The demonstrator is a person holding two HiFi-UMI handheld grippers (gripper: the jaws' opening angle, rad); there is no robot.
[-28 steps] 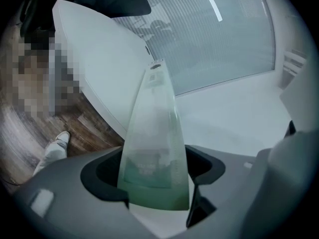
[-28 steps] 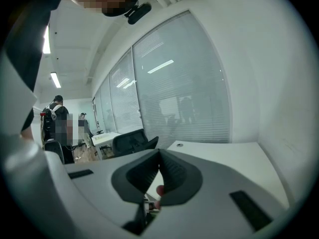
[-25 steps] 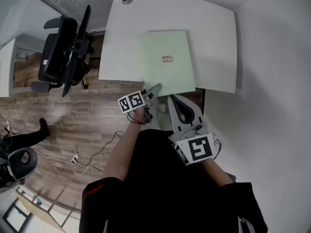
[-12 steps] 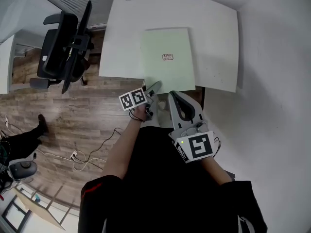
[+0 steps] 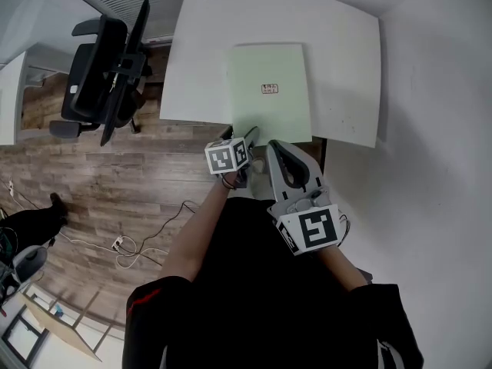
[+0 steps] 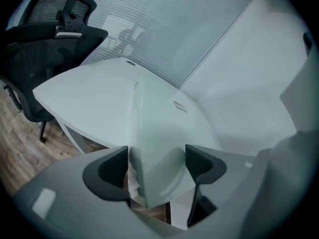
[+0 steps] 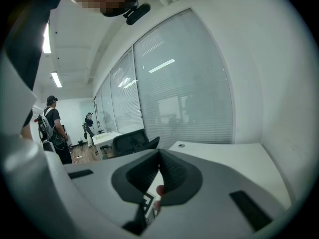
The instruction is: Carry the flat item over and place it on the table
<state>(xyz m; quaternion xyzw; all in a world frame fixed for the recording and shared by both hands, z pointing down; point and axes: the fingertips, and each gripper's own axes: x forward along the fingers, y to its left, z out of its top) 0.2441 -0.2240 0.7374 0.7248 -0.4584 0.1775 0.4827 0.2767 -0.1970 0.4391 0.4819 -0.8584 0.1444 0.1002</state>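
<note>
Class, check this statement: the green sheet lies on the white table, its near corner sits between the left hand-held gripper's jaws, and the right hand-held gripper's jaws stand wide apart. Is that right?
Not quite. The right hand-held gripper has its jaws closed together, with nothing between them, as the right gripper view shows. The rest stands.

Black mesh-backed office chair point(image 5: 104, 68) stands upright on brown wood-plank floor point(image 5: 100, 175). Loose cables point(image 5: 137, 258) lie on that floor.

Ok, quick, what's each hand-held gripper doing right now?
Left hand-held gripper: open, with a corner of the green sheet between its jaws.
Right hand-held gripper: shut, empty.
</note>
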